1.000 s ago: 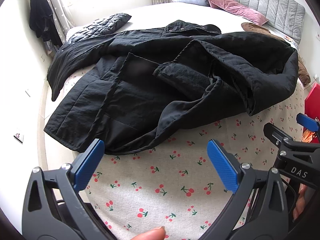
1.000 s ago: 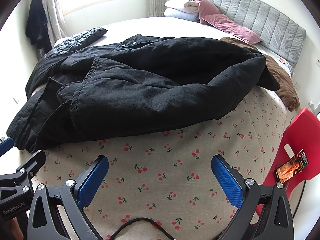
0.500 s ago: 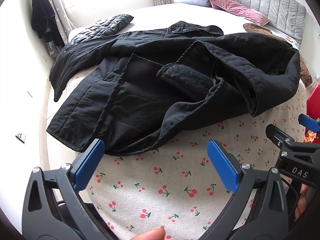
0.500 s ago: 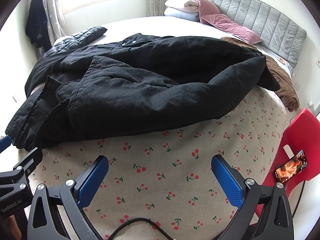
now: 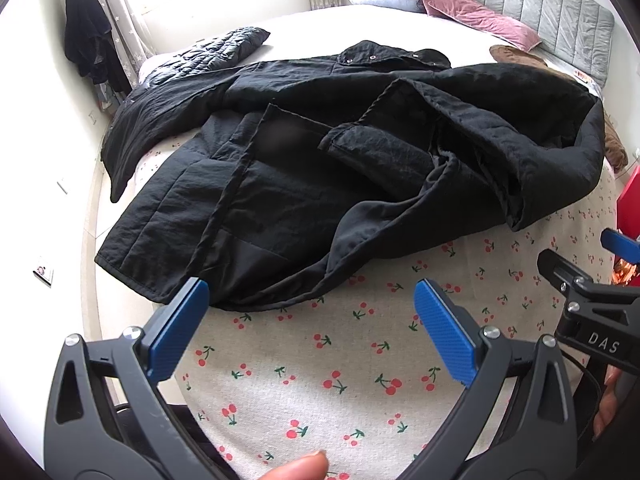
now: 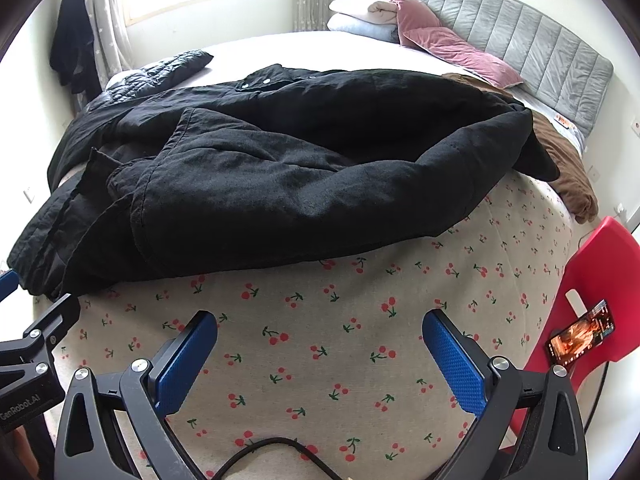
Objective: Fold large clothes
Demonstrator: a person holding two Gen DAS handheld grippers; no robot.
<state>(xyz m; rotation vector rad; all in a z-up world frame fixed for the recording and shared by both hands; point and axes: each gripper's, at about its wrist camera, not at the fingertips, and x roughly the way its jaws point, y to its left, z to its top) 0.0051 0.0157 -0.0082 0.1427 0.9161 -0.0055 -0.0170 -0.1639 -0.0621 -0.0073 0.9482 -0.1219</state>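
Over the last second the large black quilted coat [image 5: 320, 152] has slid slightly down and toward the left gripper [image 5: 312, 336] in the left wrist view: its hem, which sat a little above the left blue fingertip, now reaches level with it at the lower left of the frame. In the right wrist view the shift is smaller, the coat [image 6: 280, 184] only sitting a touch lower. Both tools seem to be closing in on the near edge of the coat, so I judge the task to be at its start, an approach to the hem with no fold yet made.

The coat lies spread and rumpled across the middle of the bed with the cherry-print sheet [image 5: 360, 368], one front panel and a sleeve turned back over the body, its collar toward the top of the frame. The left gripper's fingers are spread wide and hold nothing; the hem lies just beyond the left fingertip, and bare sheet shows between the fingers. The right gripper [image 6: 320, 360] is likewise spread wide and empty, with a band of sheet between its fingertips and the coat's near edge, so the cloth is near but apart.
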